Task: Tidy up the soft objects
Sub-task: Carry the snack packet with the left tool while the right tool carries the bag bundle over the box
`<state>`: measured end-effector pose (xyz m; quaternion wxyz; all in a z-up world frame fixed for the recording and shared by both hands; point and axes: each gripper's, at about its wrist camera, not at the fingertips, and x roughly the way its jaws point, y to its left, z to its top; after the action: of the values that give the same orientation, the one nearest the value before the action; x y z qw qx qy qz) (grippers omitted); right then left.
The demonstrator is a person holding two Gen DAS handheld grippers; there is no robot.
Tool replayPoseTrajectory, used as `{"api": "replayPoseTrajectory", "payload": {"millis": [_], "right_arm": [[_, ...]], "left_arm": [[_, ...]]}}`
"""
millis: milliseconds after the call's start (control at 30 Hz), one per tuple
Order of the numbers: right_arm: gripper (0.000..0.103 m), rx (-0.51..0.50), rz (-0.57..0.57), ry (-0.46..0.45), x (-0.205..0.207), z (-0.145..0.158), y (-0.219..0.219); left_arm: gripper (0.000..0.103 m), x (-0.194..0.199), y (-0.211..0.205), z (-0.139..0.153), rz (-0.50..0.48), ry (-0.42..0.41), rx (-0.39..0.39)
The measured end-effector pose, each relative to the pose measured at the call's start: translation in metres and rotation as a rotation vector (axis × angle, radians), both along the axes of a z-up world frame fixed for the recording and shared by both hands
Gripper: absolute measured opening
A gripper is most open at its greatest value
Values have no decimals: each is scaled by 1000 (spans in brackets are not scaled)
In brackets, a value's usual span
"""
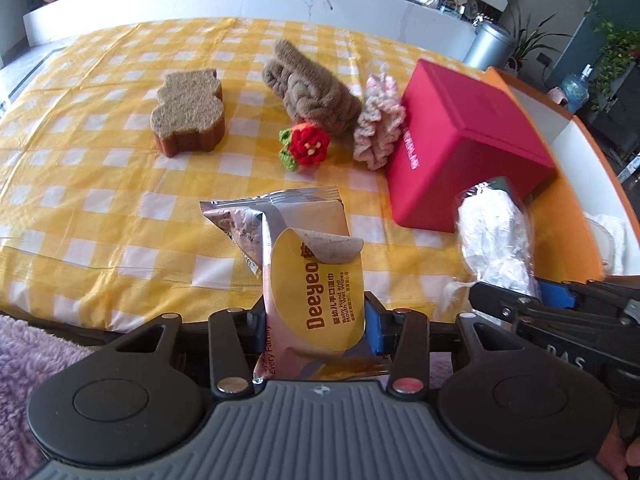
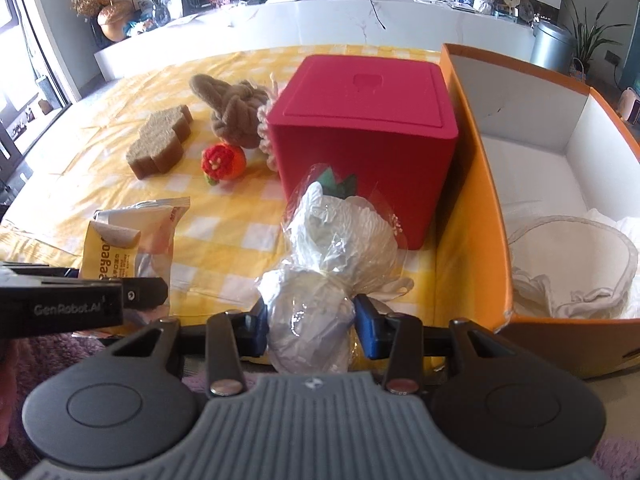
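Note:
My left gripper (image 1: 316, 320) is shut on a pack of baby wet wipes (image 1: 316, 280), held above the yellow checked tablecloth (image 1: 100, 200); the pack also shows in the right wrist view (image 2: 132, 240). My right gripper (image 2: 310, 324) is shut on a white soft item wrapped in clear plastic (image 2: 332, 240), seen from the left wrist too (image 1: 496, 232). On the cloth lie a brown sponge (image 1: 188, 112), a brown knitted toy (image 1: 312, 88), a red crochet flower (image 1: 308, 146) and a pink knitted piece (image 1: 378, 128).
A red box (image 2: 360, 128) stands in front of my right gripper. An orange open box (image 2: 472, 184) with white cloth items (image 2: 572, 256) inside sits at the right. A white counter (image 2: 320, 20) runs behind the table.

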<state>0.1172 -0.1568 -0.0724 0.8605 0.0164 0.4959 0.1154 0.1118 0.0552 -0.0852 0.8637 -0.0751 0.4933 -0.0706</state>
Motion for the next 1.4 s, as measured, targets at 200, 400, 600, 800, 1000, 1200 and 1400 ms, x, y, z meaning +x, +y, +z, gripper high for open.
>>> {"api": "replayPoseTrajectory", "payload": {"millis": [200,400,600,800,1000,1200,1400], "right_arm": [[41,44,-14,-40,-10,23,-6],[41,99,-30,-88,-18,59,-28],[41,100,-22,-136,-22,97,-59],[41,70,-62,-162,-14,127,-108],[41,0,-97,-133,10,124,-150],[41,-55,-107,-64,31,96,-182],[41,-43,-135,-17,56,69,-203]], "left_arm": [[51,-14,-8,35,-46,-62,-4],[51,-17,-29,71,-143,-105,-3],[51,-8,-64,105,-240,-150,-7],[51,13,-113,130,-354,-207,-12],[51,48,-173,126,-482,-190,23],[51,77,-224,96,-632,-139,133],[50,96,-257,63,-725,-107,255]]}}
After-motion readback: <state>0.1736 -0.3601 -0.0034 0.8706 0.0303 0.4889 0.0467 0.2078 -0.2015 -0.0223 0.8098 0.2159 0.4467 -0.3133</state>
